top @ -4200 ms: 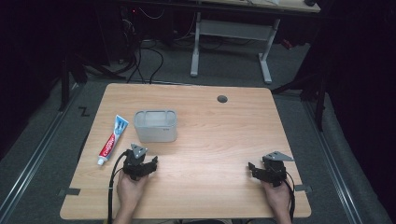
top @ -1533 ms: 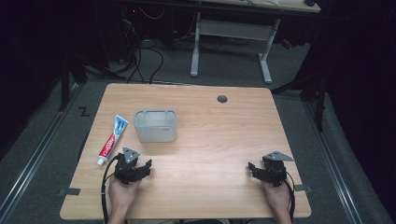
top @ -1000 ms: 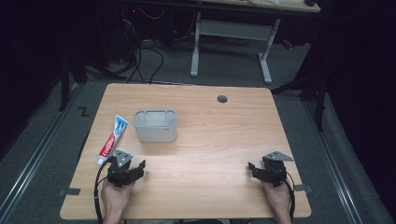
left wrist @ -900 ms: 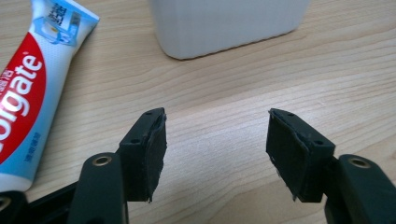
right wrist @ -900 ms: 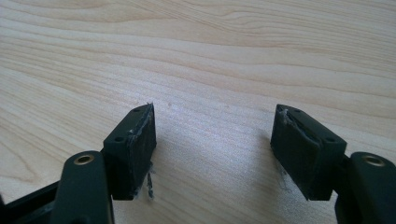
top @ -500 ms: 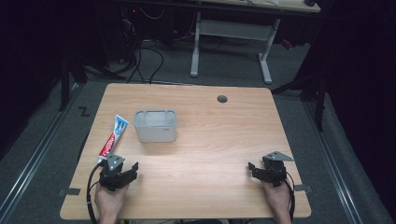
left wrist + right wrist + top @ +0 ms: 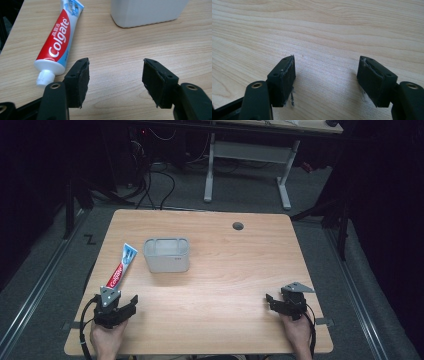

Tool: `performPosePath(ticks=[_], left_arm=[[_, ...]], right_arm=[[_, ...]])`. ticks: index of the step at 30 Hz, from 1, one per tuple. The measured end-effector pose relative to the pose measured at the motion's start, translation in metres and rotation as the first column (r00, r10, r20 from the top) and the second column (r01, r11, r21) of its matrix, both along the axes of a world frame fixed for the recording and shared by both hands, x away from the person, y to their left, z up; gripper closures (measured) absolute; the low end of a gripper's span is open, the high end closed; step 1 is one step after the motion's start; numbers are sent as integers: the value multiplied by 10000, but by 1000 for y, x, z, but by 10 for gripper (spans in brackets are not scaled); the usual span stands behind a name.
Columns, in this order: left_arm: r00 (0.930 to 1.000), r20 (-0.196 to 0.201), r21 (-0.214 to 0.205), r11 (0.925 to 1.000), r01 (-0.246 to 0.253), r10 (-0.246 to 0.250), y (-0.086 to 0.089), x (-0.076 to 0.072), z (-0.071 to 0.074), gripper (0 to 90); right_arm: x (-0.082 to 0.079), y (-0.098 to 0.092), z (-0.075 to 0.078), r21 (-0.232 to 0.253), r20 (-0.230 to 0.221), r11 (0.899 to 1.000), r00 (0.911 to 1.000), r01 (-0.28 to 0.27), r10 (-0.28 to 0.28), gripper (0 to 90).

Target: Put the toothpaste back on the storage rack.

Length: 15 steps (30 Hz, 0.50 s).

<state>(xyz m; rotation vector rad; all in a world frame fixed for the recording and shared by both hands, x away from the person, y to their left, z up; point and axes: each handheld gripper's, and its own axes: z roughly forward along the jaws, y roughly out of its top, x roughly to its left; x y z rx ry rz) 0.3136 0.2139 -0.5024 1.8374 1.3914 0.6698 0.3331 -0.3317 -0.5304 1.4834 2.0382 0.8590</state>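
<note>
The left tool (image 7: 116,307) has slid toward the table's (image 7: 225,270) left edge and now sits just below the toothpaste tube (image 7: 120,267), jaws wide and empty, so a grasp of the tube's cap end looks close. The right tool (image 7: 285,302) rests open on bare wood. The white bin (image 7: 166,255) beside the tube is cut off in the left gripper view; its contents are hard to make out.

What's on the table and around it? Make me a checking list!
Surface: wooden table, round hole near the far edge.
Job's things: toothpaste tube lying flat, cap toward the left gripper; grey bin upright beside it.
Clutter: nothing seen.
Grippers: left gripper open, nothing between its jaws; right gripper open over bare wood.
Cables: black cable trailing from the left gripper.
Surroundings: dark floor, white desk legs behind.
</note>
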Motion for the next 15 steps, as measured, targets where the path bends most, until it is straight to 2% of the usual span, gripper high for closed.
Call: performPosePath(ticks=[15], left_arm=[[9986, 73, 17, 9986, -525, 525, 21, -1, 8, 391]], right_arm=[[0, 0, 0, -6, 13, 10000, 10000, -5, 5, 312]])
